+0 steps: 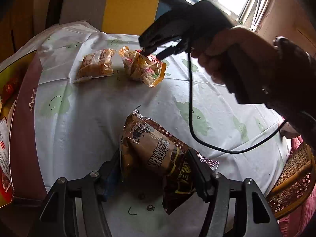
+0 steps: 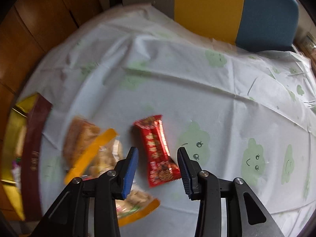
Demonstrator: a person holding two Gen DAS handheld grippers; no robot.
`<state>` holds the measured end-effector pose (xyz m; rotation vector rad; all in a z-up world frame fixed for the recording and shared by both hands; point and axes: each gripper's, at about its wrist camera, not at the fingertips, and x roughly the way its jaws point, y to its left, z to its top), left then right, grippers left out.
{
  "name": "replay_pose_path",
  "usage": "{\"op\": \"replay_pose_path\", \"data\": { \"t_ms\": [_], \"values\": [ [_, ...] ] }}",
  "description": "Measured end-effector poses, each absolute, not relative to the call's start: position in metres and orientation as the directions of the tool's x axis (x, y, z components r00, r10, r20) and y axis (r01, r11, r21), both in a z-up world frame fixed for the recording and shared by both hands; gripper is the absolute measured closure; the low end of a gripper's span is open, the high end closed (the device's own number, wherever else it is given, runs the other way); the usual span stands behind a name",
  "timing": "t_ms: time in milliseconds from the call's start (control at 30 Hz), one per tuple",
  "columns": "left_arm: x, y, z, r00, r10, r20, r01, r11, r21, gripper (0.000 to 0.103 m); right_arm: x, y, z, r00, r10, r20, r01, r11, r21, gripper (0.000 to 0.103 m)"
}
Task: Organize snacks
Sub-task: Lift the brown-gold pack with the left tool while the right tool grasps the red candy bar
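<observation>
My left gripper (image 1: 156, 169) is shut on a brown snack packet (image 1: 156, 150) and holds it above the table. My right gripper (image 2: 158, 167) is open, its jaws on either side of a red snack packet (image 2: 158, 148) lying on the cloth. In the left wrist view the right gripper (image 1: 152, 52) hovers over an orange-edged bag of pale snacks (image 1: 146, 69), also seen in the right wrist view (image 2: 102, 158). A clear packet of brown biscuits (image 1: 96, 65) lies to its left and shows in the right wrist view (image 2: 81, 136).
A maroon and gold box (image 1: 21, 118) with snacks inside stands at the table's left edge; it shows in the right wrist view (image 2: 33, 138). The white cloth with green cloud faces (image 2: 217, 98) covers the round table. A wicker chair (image 1: 292, 177) stands at right.
</observation>
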<state>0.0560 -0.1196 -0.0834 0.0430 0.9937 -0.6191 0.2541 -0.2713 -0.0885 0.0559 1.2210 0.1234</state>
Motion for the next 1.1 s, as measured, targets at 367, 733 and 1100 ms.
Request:
{"op": "replay_pose_path", "data": {
  "t_ms": [367,733,1100],
  "values": [
    [0.054,-0.119,-0.083,0.408,-0.465,-0.786,0.502,0.833,-0.233,0.039,0.180,-0.352,-0.075,0.329,0.040,-0.943,0.074,0.995,0.068,0.081],
    [0.054,-0.124,-0.083,0.418,-0.433,-0.798,0.491,0.847,-0.203,0.039,0.102,-0.352,-0.092,0.282,0.119,-0.952,0.047,0.989,0.138,0.077],
    [0.051,-0.127,-0.076,0.426,-0.411,-0.806,0.484,0.856,-0.180,0.047,0.091,-0.324,-0.097,0.313,0.026,-0.950,-0.059,0.998,0.008,0.077]
  ]
}}
